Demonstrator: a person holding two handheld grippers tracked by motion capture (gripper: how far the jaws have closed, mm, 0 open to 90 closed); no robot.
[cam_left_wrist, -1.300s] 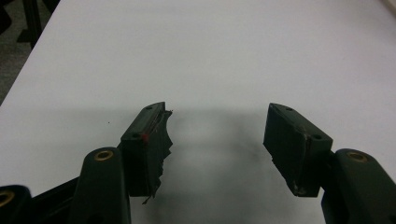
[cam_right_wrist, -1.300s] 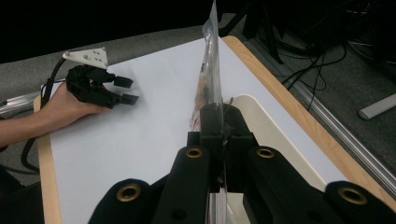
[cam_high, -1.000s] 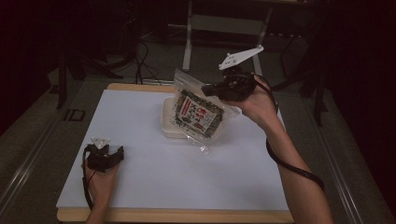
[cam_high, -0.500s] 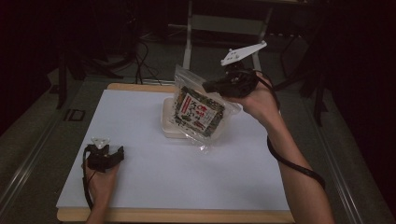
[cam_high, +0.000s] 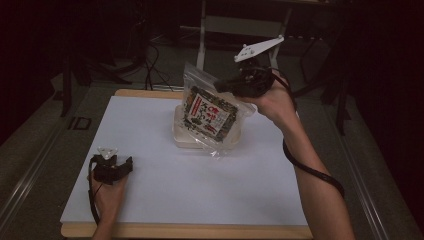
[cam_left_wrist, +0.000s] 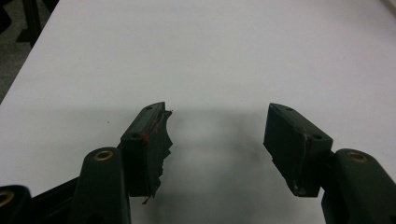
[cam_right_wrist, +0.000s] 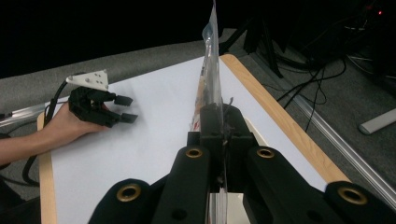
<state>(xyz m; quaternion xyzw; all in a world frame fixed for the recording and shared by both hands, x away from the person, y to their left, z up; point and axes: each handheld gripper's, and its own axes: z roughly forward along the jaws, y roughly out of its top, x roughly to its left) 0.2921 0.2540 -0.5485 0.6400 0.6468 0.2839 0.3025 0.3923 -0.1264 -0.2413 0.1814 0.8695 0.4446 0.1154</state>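
1. We judge the work to be about in the middle: the right hand-held gripper (cam_high: 231, 86) is clamped on the upper edge of a clear plastic bag (cam_high: 212, 116), and the bag hangs in the air, tilted, above a pale shallow container (cam_high: 181, 137).
2. The bag is at about 1 o'clock from the middle of the white surface (cam_high: 150, 200). Its lower corner is near the container, but we cannot tell if they touch.
3. In the right gripper view the jaws are closed tight on the thin edge of the bag (cam_right_wrist: 211, 84).
4. The left hand-held gripper (cam_high: 125, 166) rests on the surface at about 8 o'clock, its jaws wide apart and holding nothing (cam_left_wrist: 217, 149).
5. What is left, in our judgement: to bring the bag to its place and to release it.
6. The count: one bag with one printed packet (cam_high: 209, 114) inside, one container, two hand-held grippers.
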